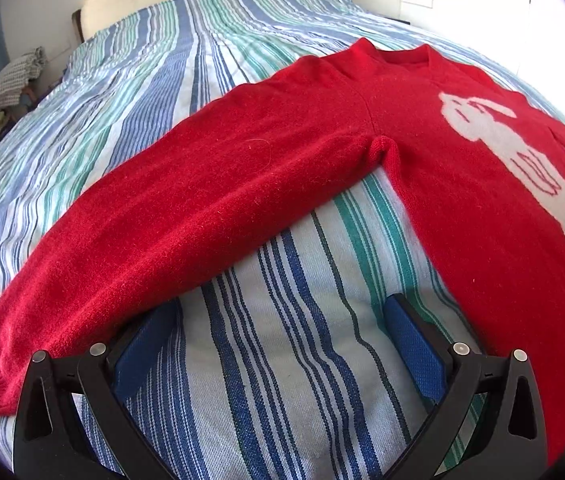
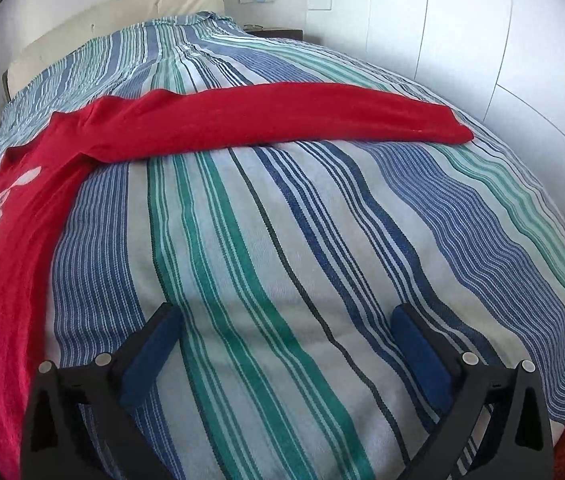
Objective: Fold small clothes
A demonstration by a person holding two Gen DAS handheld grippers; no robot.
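**Ana:** Sweater (image 1: 302, 168), red with a white figure, lies flat on the striped bedspread (image 2: 282, 240). One sleeve (image 1: 122, 232) stretches just ahead of the left gripper (image 1: 278, 344); the other sleeve (image 2: 282, 116) lies well ahead of the right gripper (image 2: 286, 344), with the body off to its left.

**Ben:** And the jaws?

**Ana:** Both pairs are spread wide and released, nothing between them but bedspread.

**Ben:** What could go wrong?

**Ana:** Probably a pinch that catches the bedspread along with the knit, since the sleeve lies flush on it. A grab at one layer only could also drag the sweater crooked and skew the fold.
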